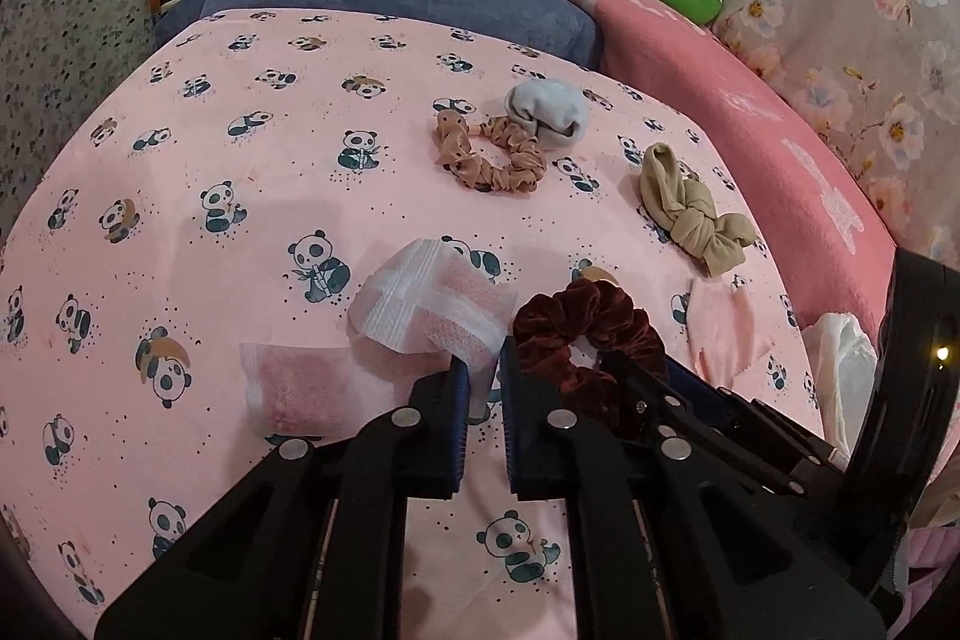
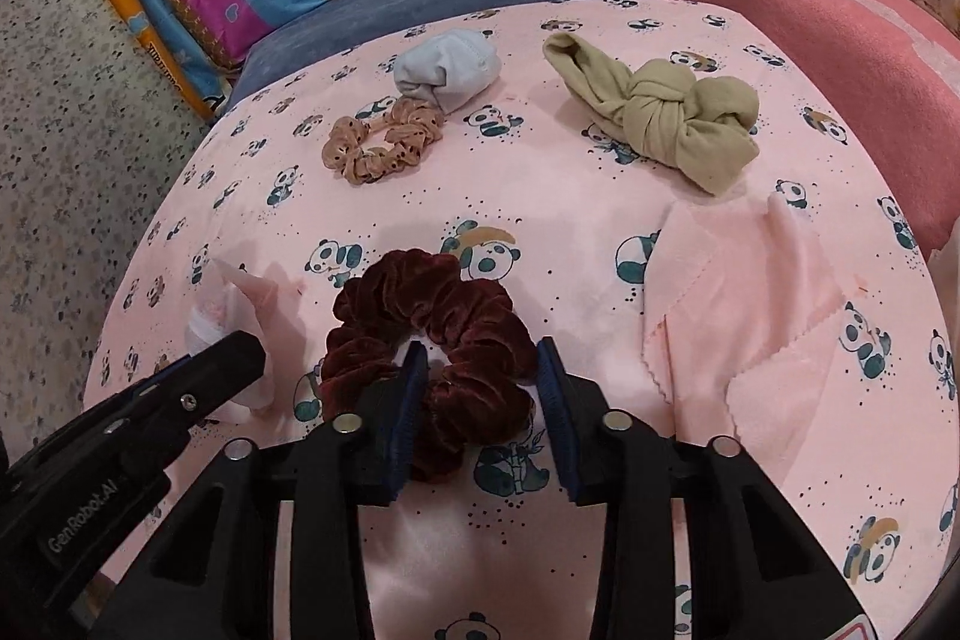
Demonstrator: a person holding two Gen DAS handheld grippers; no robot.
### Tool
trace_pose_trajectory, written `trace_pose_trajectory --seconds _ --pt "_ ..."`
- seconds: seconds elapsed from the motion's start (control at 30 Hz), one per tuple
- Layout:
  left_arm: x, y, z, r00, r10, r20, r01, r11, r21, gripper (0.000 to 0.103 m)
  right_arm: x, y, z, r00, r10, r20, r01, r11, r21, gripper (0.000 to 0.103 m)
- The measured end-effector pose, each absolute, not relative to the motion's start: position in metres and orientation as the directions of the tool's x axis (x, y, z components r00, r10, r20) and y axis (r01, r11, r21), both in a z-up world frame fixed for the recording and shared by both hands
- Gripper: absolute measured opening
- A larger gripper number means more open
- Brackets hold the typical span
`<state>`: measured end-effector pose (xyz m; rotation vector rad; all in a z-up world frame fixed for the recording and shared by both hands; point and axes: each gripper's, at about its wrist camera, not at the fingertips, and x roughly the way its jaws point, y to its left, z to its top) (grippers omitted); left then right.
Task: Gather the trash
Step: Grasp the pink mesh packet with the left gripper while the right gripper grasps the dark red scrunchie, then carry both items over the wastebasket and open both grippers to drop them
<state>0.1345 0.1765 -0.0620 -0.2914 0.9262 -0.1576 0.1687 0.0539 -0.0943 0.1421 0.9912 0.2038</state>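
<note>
A crumpled white and pink plastic wrapper point(image 1: 432, 307) lies on the panda-print sheet point(image 1: 240, 196). My left gripper point(image 1: 483, 370) has closed its fingers on the wrapper's near corner. A second flat pink wrapper point(image 1: 294, 388) lies to its left. A dark red velvet scrunchie point(image 2: 432, 340) lies just right of the left gripper. My right gripper point(image 2: 483, 361) is open, its fingers straddling the scrunchie's near side. The left gripper point(image 2: 240, 358) and the wrapper point(image 2: 240, 304) also show at the left of the right wrist view.
A tan scrunchie point(image 1: 492, 154), a rolled grey sock point(image 1: 549, 109), a knotted beige headband point(image 1: 690, 208) and a pink cloth point(image 2: 738, 304) lie on the sheet. A white bag point(image 1: 840, 370) sits at the right edge. Pillows and a pink blanket point(image 1: 750, 112) border the back.
</note>
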Motion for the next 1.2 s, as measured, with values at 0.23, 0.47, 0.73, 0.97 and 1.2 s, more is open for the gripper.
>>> trace_pose_trajectory --seconds 0.23,0.47,0.73,0.97,1.2 --pt "0.131 0.161 -0.051 0.601 -0.243 -0.762 0.036 0.960 -0.278 0.009 0.159 0.041 -0.077 0.581 0.258 -0.772 -0.098 0.964 0.249 0.020" --pt "0.123 0.128 -0.024 0.631 -0.250 -0.735 0.103 0.965 -0.241 0.009 0.145 0.013 -0.044 0.648 0.263 -0.715 -0.076 0.956 0.283 0.020" --pt "0.109 0.073 0.005 0.656 -0.283 -0.699 0.214 0.959 -0.187 0.009 0.117 -0.039 -0.001 0.735 0.226 -0.639 -0.022 0.951 0.310 0.020" --pt "0.099 0.020 0.025 0.662 -0.324 -0.676 0.315 0.938 -0.142 0.009 0.090 -0.100 0.020 0.785 0.157 -0.599 0.061 0.943 0.327 0.020" --pt "0.086 -0.043 0.037 0.644 -0.388 -0.659 0.430 0.897 -0.107 0.009 0.063 -0.167 0.025 0.810 0.076 -0.581 0.169 0.919 0.356 0.020"
